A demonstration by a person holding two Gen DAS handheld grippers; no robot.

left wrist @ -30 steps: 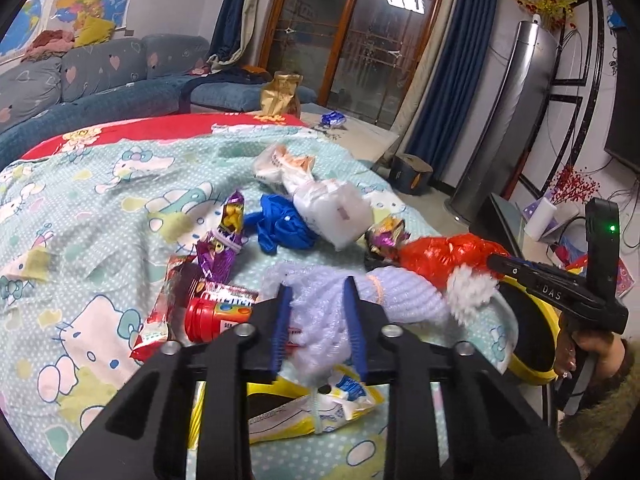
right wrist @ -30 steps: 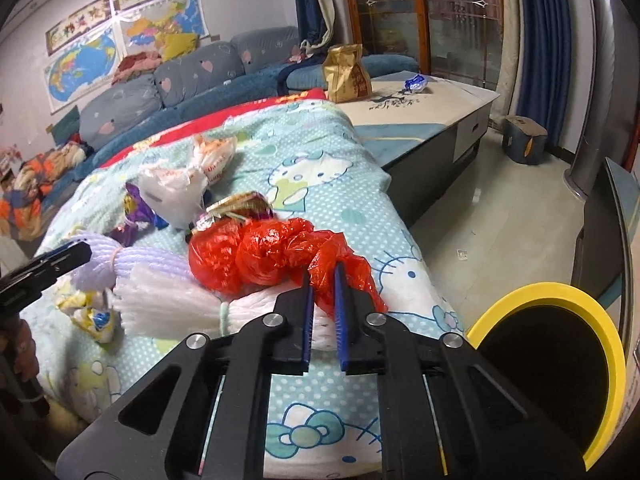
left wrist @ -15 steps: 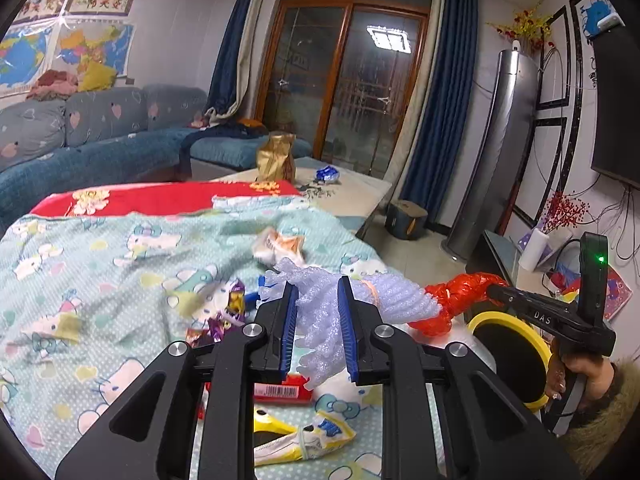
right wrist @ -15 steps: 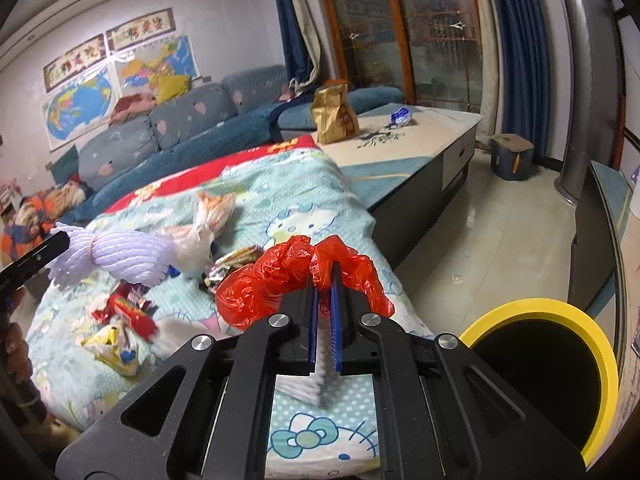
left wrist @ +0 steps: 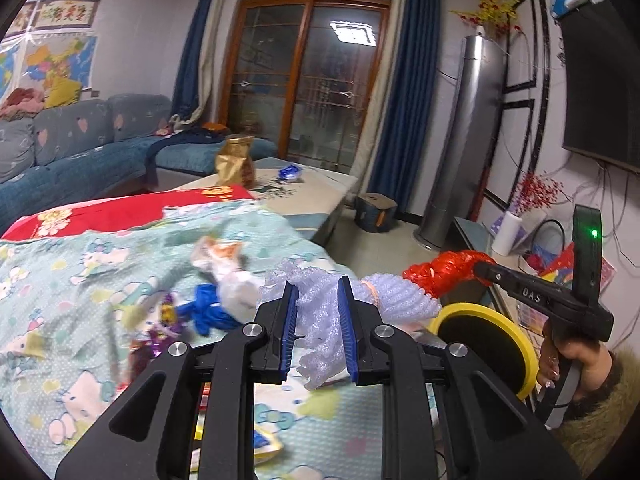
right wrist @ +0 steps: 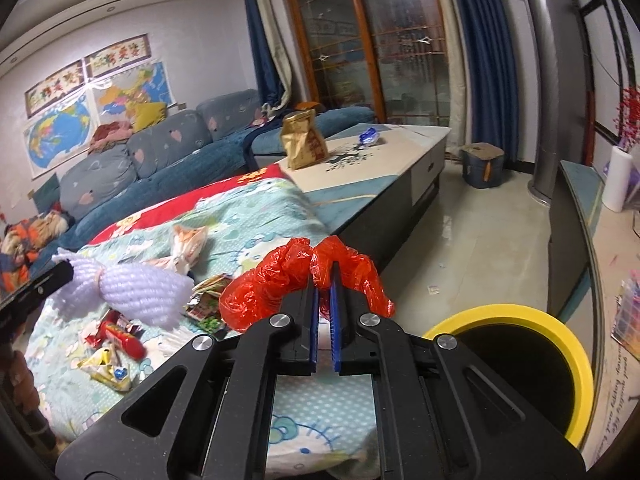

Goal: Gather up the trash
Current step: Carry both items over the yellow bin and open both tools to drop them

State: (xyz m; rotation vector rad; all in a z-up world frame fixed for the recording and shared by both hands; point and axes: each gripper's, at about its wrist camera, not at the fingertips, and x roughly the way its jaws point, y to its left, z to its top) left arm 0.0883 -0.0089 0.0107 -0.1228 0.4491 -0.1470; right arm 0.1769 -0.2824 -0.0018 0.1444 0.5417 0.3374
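- Left gripper (left wrist: 318,316) is up off the bed, tipped a little downward, its blue pads pinching a purple-white foam net (left wrist: 384,300) that hangs between them.
- Right gripper (right wrist: 324,304) sits just as high, also angled slightly down, jaws squeezed nearly together on a crumpled red plastic bag (right wrist: 292,276).
- Seen from the left camera, a hand (left wrist: 568,364) wraps the right gripper's handle, with a furry sleeve (left wrist: 604,412) at the wrist.
- The two grippers are side by side, near each other but not touching.
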